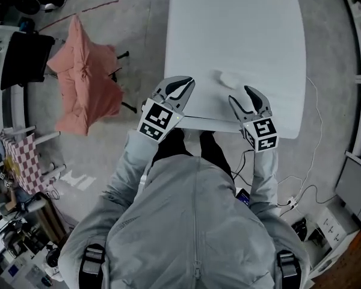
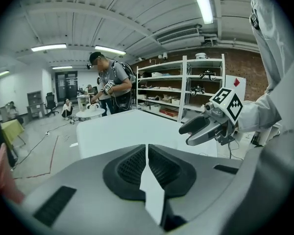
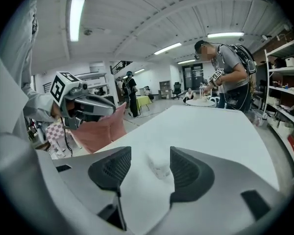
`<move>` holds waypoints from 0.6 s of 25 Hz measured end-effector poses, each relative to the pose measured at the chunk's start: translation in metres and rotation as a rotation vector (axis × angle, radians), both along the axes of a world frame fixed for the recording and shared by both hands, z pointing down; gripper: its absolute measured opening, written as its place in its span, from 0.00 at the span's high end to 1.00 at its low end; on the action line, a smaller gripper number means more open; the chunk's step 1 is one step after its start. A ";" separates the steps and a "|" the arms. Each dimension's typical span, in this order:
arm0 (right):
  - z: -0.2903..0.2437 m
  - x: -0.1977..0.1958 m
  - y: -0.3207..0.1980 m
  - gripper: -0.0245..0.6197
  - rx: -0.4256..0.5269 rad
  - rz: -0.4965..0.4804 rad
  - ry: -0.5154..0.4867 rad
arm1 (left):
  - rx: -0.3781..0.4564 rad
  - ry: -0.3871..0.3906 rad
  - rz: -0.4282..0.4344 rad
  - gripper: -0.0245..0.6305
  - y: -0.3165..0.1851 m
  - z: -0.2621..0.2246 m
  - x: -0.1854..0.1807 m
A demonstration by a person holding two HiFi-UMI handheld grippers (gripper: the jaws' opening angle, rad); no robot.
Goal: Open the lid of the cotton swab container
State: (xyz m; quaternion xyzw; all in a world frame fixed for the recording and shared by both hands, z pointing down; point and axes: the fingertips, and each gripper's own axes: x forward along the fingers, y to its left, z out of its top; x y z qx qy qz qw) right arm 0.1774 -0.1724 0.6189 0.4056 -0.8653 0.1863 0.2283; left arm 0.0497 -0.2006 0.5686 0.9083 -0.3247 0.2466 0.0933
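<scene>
The head view looks steeply down on the counter (image 1: pixel 240 41). Both gripper views skim low across it, the left catching the right gripper (image 2: pixel 187 135), the right the left gripper (image 3: pixel 110 109).

A workshop-like lab: stocked shelving (image 2: pixel 179 89) at two o'clock against a brick wall (image 2: pixel 250 65), strip lights (image 2: pixel 204 3) (concrete floor (image 1: pixel 138 41)).

Plain white rectangular tabletop (image 1: pixel 259 41), and on it the small pale see-through cotton swab container (image 1: pixel 228 79), almost the table's own white. The left gripper (image 1: pixel 186 84) and right gripper (image 1: pixel 239 95) are grey with black ribbed pads, and each carries a cube of black-and-white square markers. There's a salmon-pink draped cloth (image 1: pixel 84 83) to the side, a red-and-white checked fabric (image 1: pixel 25 155) beyond, and a grey concrete floor (image 1: pixel 138 35) crossed by a thin red line.
</scene>
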 end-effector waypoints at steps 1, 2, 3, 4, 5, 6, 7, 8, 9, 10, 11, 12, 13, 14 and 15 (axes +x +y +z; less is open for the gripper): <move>0.008 -0.001 -0.001 0.59 -0.009 -0.013 0.003 | -0.009 -0.004 -0.017 0.92 0.001 0.005 -0.002; 0.014 -0.001 -0.002 0.58 -0.016 -0.025 0.009 | -0.017 -0.007 -0.034 0.92 0.001 0.010 -0.005; 0.020 0.000 -0.002 0.58 -0.021 -0.035 0.017 | -0.024 -0.009 -0.051 0.92 0.002 0.013 -0.006; 0.025 0.002 -0.004 0.57 -0.023 -0.041 0.025 | -0.029 -0.009 -0.066 0.92 0.003 0.017 -0.008; 0.030 0.003 -0.006 0.57 -0.021 -0.044 0.033 | -0.033 -0.009 -0.080 0.92 0.004 0.020 -0.010; 0.034 0.003 -0.008 0.57 -0.019 -0.045 0.037 | -0.036 -0.009 -0.092 0.92 0.004 0.024 -0.011; 0.037 0.002 -0.011 0.57 -0.017 -0.047 0.040 | -0.039 -0.009 -0.102 0.92 0.005 0.027 -0.012; 0.039 0.001 -0.013 0.57 -0.018 -0.054 0.044 | -0.043 -0.011 -0.110 0.92 0.006 0.029 -0.013; 0.043 0.000 -0.015 0.57 -0.022 -0.065 0.049 | -0.048 -0.013 -0.119 0.92 0.009 0.031 -0.012; 0.047 -0.001 -0.015 0.57 -0.027 -0.080 0.057 | -0.053 -0.014 -0.128 0.92 0.011 0.033 -0.012; 0.051 -0.001 -0.016 0.57 -0.031 -0.095 0.069 | -0.058 -0.015 -0.137 0.92 0.014 0.035 -0.010; 0.056 -0.001 -0.018 0.57 -0.034 -0.107 0.082 | -0.061 -0.014 -0.146 0.92 0.016 0.035 -0.009; 0.059 -0.001 -0.020 0.57 -0.034 -0.115 0.096 | -0.062 -0.014 -0.153 0.92 0.017 0.036 -0.008; 0.062 -0.002 -0.022 0.57 -0.033 -0.120 0.108 | -0.063 -0.014 -0.159 0.92 0.018 0.036 -0.007; 0.064 -0.002 -0.024 0.57 -0.031 -0.125 0.117 | -0.065 -0.016 -0.165 0.92 0.019 0.037 -0.007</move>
